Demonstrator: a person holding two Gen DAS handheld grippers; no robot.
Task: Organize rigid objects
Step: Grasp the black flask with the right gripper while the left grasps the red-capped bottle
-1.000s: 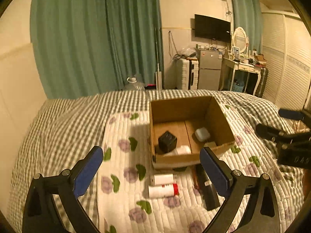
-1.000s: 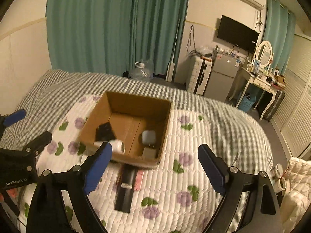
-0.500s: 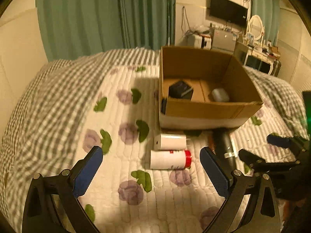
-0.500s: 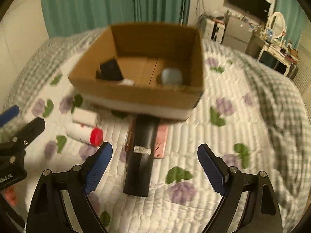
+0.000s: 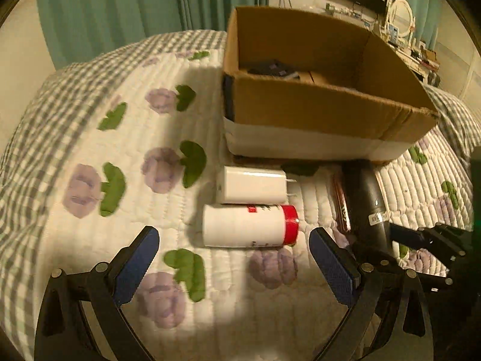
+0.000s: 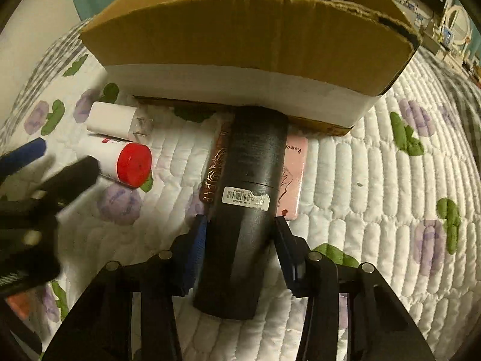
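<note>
Right wrist view: the black cylinder (image 6: 249,198) is straddled lengthwise by the right tool (image 6: 240,237), jaws narrowed against its sides.

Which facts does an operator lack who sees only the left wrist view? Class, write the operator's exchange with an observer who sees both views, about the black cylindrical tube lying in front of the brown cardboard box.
Operator: Where is the right gripper relative to the black cylindrical tube?
Observer: The right gripper straddles the black cylindrical tube near its close end, with one blue pad on each side. I cannot tell whether the pads are pressing on it.
Operator: I see a brown patterned edge beside the tube. What is under it?
Observer: A flat pink item with cursive lettering lies under the tube and sticks out on the side hidden from you.
</note>
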